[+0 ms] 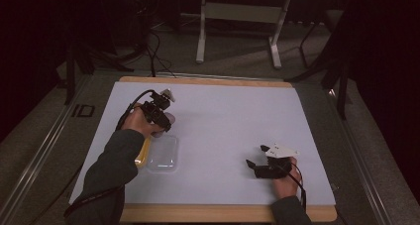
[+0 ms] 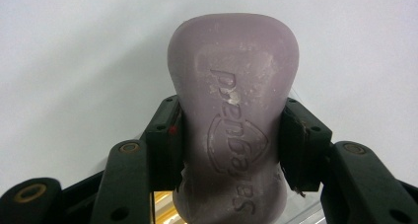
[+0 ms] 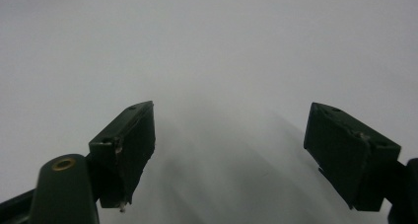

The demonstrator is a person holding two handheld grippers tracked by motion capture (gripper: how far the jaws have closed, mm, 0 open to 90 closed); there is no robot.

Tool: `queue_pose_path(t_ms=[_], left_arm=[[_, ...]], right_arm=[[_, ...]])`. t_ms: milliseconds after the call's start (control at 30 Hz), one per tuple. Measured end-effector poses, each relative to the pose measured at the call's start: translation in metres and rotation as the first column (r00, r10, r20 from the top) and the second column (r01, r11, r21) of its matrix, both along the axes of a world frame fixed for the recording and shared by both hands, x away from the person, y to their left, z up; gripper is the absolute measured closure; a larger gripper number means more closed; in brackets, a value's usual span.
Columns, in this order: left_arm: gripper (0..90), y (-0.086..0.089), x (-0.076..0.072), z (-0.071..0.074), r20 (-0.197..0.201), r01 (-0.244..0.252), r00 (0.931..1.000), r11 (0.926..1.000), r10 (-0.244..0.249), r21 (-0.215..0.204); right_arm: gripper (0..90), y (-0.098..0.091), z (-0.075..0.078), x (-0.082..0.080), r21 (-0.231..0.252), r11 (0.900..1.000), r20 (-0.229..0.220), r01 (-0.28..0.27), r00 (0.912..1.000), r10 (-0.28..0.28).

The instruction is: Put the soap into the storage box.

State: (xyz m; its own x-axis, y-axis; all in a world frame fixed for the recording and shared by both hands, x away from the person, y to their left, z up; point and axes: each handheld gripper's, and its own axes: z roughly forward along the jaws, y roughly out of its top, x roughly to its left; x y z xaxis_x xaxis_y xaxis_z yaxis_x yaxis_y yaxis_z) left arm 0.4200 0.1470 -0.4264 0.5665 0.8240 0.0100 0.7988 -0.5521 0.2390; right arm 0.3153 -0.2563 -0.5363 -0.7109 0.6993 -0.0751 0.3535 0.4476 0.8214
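Your left gripper [image 2: 231,135] has the purple soap bar [image 2: 231,110] squeezed between its two black jaws. The jaws press on the thin middle part of the bar, one on each side, and the round fat end sticks out past them toward the top of the frame. You can see letters pressed into the soap.

From the high view, that left gripper [image 1: 166,120] is in the left half of the frame, a little above the middle. The soap [image 1: 168,120] peeks out as a pale purple spot at its tip. It looks lifted off the white table cover [image 1: 233,121], but I cannot tell for sure.

Just below your hand, toward the lower left, sits a clear plastic tray [image 1: 162,158]. Beside it, tucked by your sleeve, is something yellow [image 1: 144,153]. It may be part of the tray's set, but I cannot tell what it is.

Your right gripper [image 3: 229,155] has its jaws wide apart with nothing between them. It rests low on the right side of the high view [image 1: 255,158], well apart from the tray.

I think you are in the carrying step: soap is grabbed, and the clear tray seems to be where it goes. Next, bring the soap over the tray, lower it flat inside, then let the jaws go. Keep squeezing till then, because soap is slippery.
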Motion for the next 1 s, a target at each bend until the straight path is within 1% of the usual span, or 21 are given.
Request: queue_pose_path(t_ms=[100,233,333,400,500,567,667,800,1000], left_arm=[[49.9,0.002,-0.001,0.001,0.006,-0.016,0.9999,0.9999,0.016,-0.005],[49.9,0.006,-0.003,0.004,0.011,-0.018,0.9998,0.9998,0.018,-0.001],[49.9,0.008,-0.005,0.005,0.020,-0.036,0.9991,0.9993,0.036,-0.009],[49.9,0.011,-0.006,0.005,0.022,-0.034,0.9992,0.9994,0.034,-0.005],[49.9,0.014,-0.008,0.005,0.029,-0.039,0.9988,0.9992,0.039,-0.012],[49.9,0.017,-0.010,0.004,0.023,-0.042,0.9989,0.9991,0.042,-0.007],[49.9,0.021,-0.011,0.003,0.027,-0.054,0.9982,0.9985,0.054,-0.013],[49.9,0.027,-0.014,0.003,0.024,-0.061,0.9979,0.9981,0.061,-0.010],[49.9,0.035,-0.016,0.003,0.024,-0.084,0.9962,0.9964,0.084,-0.011]], right_arm=[[19.3,0.000,0.000,0.000,0.000,1.0000,0.000,0.000,1.0000,0.000],[19.3,0.000,0.000,0.000,-0.001,1.0000,0.000,0.001,1.0000,-0.001],[19.3,0.000,0.000,0.000,-0.001,1.0000,0.000,0.001,1.0000,-0.001],[19.3,0.000,0.000,0.000,-0.002,1.0000,0.001,0.001,1.0000,-0.001],[19.3,0.000,0.000,0.000,-0.002,1.0000,0.002,0.000,1.0000,0.000],[19.3,0.000,0.000,0.000,-0.002,1.0000,0.001,0.000,1.0000,0.000],[19.3,0.000,0.000,0.000,-0.003,1.0000,0.002,0.001,1.0000,-0.001],[19.3,0.000,0.000,0.000,-0.003,1.0000,0.001,0.000,1.0000,0.000],[19.3,0.000,0.000,0.000,-0.004,1.0000,0.002,0.001,1.0000,-0.001]])
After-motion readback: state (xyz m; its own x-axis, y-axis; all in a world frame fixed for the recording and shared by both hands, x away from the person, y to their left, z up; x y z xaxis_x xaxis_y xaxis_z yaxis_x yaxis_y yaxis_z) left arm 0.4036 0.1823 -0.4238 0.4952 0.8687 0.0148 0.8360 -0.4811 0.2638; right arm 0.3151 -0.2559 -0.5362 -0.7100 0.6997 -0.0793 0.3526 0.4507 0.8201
